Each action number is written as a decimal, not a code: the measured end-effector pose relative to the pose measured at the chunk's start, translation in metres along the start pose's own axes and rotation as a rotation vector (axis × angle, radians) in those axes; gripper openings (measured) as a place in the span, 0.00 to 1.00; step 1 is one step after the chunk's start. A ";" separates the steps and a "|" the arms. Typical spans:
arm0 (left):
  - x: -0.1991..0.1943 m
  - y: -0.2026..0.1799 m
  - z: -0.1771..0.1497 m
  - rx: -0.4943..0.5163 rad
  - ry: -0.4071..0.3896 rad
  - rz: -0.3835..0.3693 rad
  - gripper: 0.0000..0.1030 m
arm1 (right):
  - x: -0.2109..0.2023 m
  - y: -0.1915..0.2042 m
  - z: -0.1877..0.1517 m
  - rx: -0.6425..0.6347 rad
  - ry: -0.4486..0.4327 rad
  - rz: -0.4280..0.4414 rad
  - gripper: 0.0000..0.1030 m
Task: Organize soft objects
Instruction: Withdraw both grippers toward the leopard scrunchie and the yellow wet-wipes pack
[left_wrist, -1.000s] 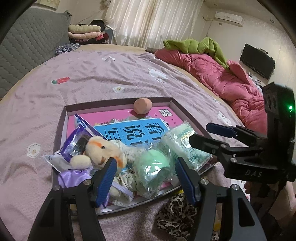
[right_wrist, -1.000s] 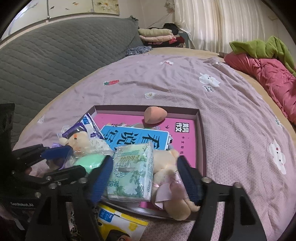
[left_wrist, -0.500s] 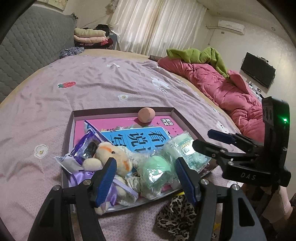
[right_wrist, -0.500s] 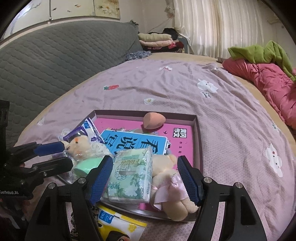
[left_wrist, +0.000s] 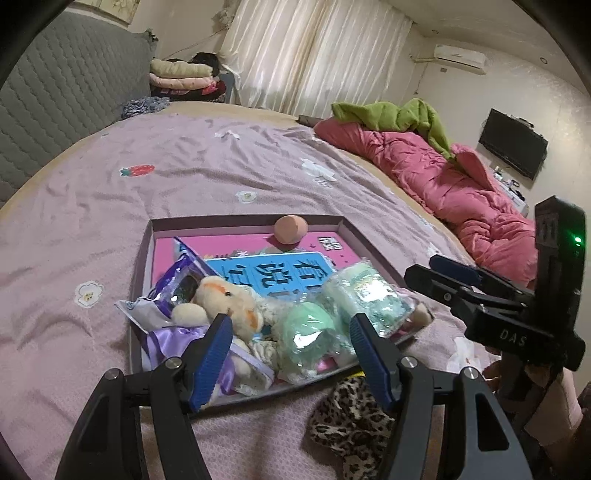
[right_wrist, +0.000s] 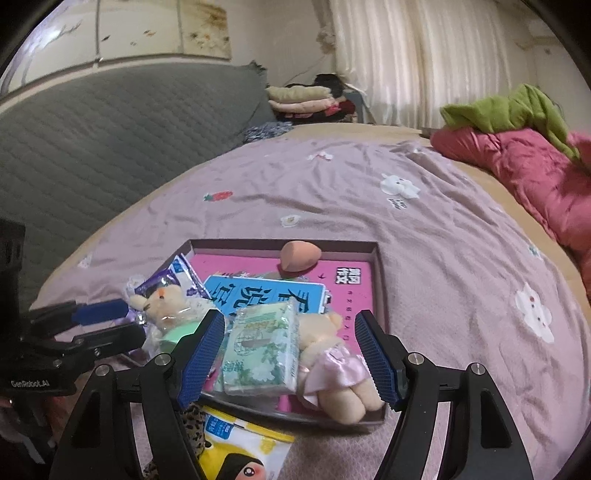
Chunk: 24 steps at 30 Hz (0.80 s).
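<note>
Seemingly, tissue pack (right_wrist: 264, 350) hides tray (right_wrist: 380, 280).

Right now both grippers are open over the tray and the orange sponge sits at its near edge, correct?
Not quite. The orange sponge sits at the far edge of the tray, as the right wrist view shows. The left gripper and right gripper are both open.
</note>
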<state>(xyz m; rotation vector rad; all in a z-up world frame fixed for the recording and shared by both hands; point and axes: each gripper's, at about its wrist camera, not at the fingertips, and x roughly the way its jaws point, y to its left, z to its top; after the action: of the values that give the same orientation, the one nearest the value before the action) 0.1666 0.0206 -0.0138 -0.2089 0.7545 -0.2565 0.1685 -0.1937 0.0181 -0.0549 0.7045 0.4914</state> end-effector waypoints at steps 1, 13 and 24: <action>-0.001 -0.002 -0.001 0.007 -0.002 -0.006 0.64 | -0.001 -0.002 -0.002 0.021 0.005 0.010 0.72; -0.009 -0.019 -0.016 0.036 0.021 -0.023 0.64 | -0.026 0.002 -0.014 -0.010 -0.005 -0.059 0.72; -0.012 -0.027 -0.026 0.038 0.047 -0.035 0.64 | -0.041 -0.001 -0.030 -0.003 0.009 -0.085 0.72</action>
<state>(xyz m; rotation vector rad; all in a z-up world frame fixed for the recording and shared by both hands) 0.1354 -0.0042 -0.0167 -0.1808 0.7929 -0.3092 0.1236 -0.2175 0.0209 -0.0890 0.7073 0.4112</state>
